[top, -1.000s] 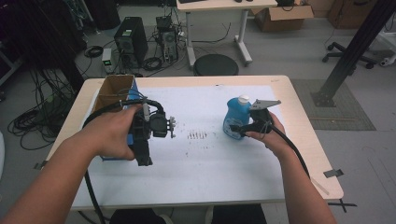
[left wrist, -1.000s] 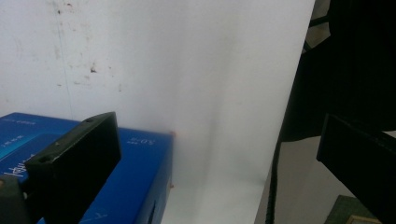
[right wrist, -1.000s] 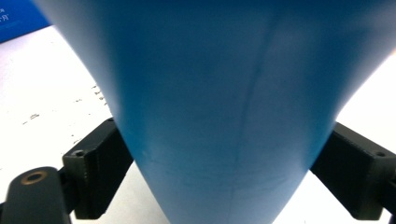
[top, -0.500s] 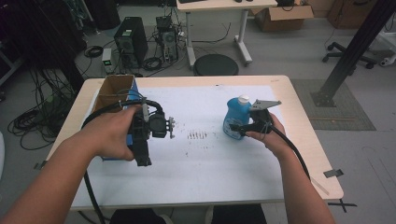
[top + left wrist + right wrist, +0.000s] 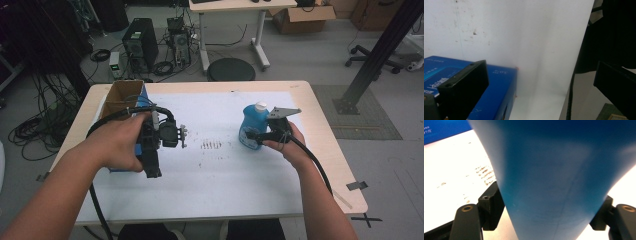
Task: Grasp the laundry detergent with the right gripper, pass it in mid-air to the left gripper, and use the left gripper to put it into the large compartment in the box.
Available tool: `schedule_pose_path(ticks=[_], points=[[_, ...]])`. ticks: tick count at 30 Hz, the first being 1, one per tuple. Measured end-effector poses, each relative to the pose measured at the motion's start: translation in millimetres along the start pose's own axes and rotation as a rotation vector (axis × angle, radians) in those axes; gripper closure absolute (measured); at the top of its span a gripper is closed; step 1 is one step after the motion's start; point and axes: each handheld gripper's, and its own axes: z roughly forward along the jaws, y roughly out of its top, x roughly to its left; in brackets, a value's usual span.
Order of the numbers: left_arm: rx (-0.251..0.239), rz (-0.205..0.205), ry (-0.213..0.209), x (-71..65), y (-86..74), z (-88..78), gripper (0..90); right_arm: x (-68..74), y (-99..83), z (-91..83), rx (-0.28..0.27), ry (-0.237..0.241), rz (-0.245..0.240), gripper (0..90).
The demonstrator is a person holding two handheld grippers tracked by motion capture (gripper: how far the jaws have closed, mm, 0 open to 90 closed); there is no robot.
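1. Step in hand: grasping the blue bottle [image 5: 253, 127]. It stands upright on the white mat [image 5: 220, 200], at 3 o'clock of centre.
2. My right gripper [image 5: 252, 135] has just been closing; in the right gripper view the jaws sit against both sides of the bottle [image 5: 559, 177], so I judge it clamped.
3. My left gripper [image 5: 181, 136] hangs slack-jawed at 9 o'clock, over the blue box [image 5: 494, 92].
4. Next: confirm the grip is firm, then lift straight up without tilting.

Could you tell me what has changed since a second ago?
The right hand-held gripper has just been closing its jaws onto the blue bottle, which stands between them. Both hands, the bottle and the blue box stayed put.
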Motion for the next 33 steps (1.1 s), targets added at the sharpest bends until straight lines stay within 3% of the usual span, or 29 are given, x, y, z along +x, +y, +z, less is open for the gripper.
schedule_pose_path(ticks=[13,26,33], points=[[0.010,0.004,0.004,0.4,0.8,0.6,0.4,0.0,-1.7,2.1,-0.014,-0.013,-0.005,42.1],[0.001,0.010,0.008,0.8,4.1,2.0,0.4,-1.8,-0.8,1.0,-0.011,0.002,-0.004,46.2],[-0.004,0.010,0.013,3.4,5.5,-1.1,0.4,0.1,5.7,-7.3,-0.006,0.035,-0.020,46.3]])
